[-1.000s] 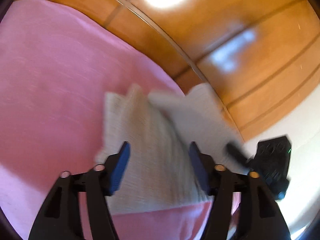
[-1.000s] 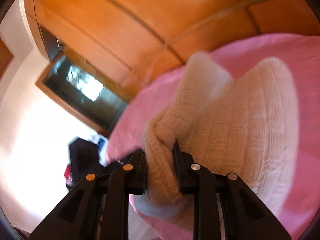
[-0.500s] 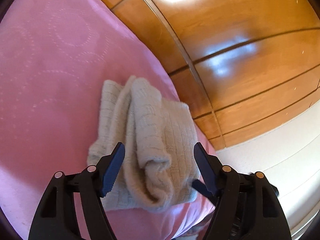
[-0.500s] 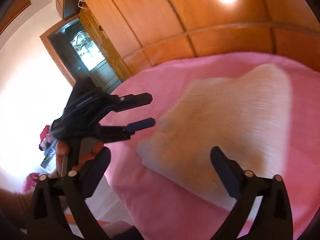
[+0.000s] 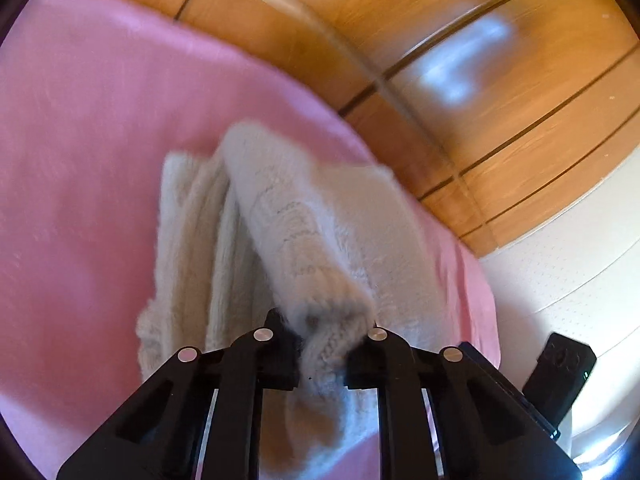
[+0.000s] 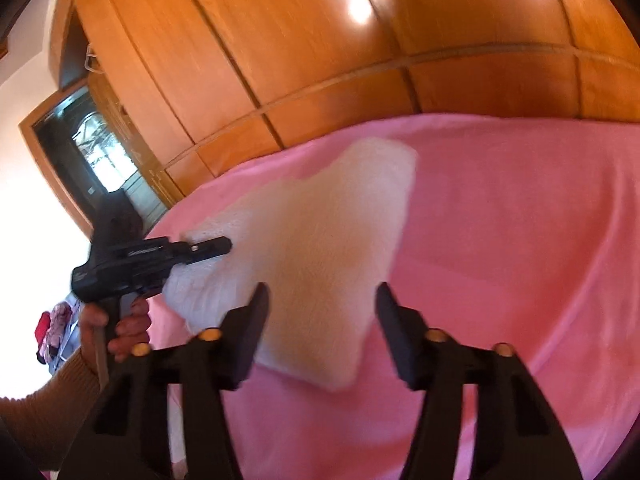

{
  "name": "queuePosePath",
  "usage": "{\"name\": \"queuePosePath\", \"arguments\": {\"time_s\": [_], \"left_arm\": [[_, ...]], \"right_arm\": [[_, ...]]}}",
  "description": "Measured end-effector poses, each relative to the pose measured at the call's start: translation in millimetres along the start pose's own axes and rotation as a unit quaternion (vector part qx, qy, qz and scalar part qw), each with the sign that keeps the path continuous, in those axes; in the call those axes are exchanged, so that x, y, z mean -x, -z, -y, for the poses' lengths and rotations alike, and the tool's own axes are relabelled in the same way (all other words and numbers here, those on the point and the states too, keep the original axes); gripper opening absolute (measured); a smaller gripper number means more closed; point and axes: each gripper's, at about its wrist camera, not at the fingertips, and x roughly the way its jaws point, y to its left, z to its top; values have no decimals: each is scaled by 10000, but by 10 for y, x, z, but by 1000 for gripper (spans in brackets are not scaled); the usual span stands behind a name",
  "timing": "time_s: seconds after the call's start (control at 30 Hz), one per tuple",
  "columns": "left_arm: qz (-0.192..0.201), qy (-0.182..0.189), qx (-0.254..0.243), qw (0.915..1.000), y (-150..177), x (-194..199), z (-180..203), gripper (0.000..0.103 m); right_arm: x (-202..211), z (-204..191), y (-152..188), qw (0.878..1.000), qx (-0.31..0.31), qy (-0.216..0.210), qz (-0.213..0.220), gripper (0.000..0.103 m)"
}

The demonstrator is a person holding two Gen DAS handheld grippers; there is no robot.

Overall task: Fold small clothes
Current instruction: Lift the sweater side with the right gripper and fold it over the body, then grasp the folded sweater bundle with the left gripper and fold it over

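Right now a cream knitted sweater (image 5: 304,240) lies partly folded on a pink blanket (image 5: 80,160), close to the blanket's edge that runs along a wooden panelled wall (image 5: 500,128). In the left wrist view a sleeve (image 5: 296,236) is doubled over the sweater's middle, and its ribbed cuff (image 5: 328,332) sits squeezed between the black fingers of the left gripper (image 5: 322,354) — the jaws are closing, narrow, and already pressing on the knit. The rest of the sweater stretches away from the cuff toward the wall, its left part in soft ridges. Blur hides the finer stitches.

In the right wrist view the sweater (image 6: 320,248) shows as a pale, roughly squared shape on the blanket (image 6: 520,240), one corner pointing toward the wall (image 6: 320,40). The right gripper (image 6: 322,320) hangs above the sweater's near edge with its jaws about half apart and closing; the sweater shows through the gap, but the pads do not press on it. At the blanket's left edge the left gripper (image 6: 216,246) reaches onto the sweater, held by a hand (image 6: 116,328) in a brown sleeve (image 6: 44,400). Behind it stands a dark doorway (image 6: 92,152).

No container shows in either view.
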Motion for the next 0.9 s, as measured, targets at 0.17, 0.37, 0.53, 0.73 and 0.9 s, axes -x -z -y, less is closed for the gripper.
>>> {"name": "queuePosePath", "arguments": {"time_s": [0.17,0.37,0.53,0.73,0.9], "left_arm": [[264,-512,-409,9975,79,248,15,12],[35,-1539,-614,9862,305,-8,-199,15],[765,-2176,-758,9701,242,300,13,54],[1053,-1878,-946,9720,135,336,211,54],[655,-2335,-923,9657,99,-3,87,54]], "right_arm": [[-362,-222,-77,9988,415,-56,-270,50],[-826,-396,253,9913,1027,524,-634,51],[-635,-403,108,9904,1122,521,-621,63],[-535,-457,-323,9950,866,494,-93,63],[-926,-356,-618,9951,594,764,-211,63]]}}
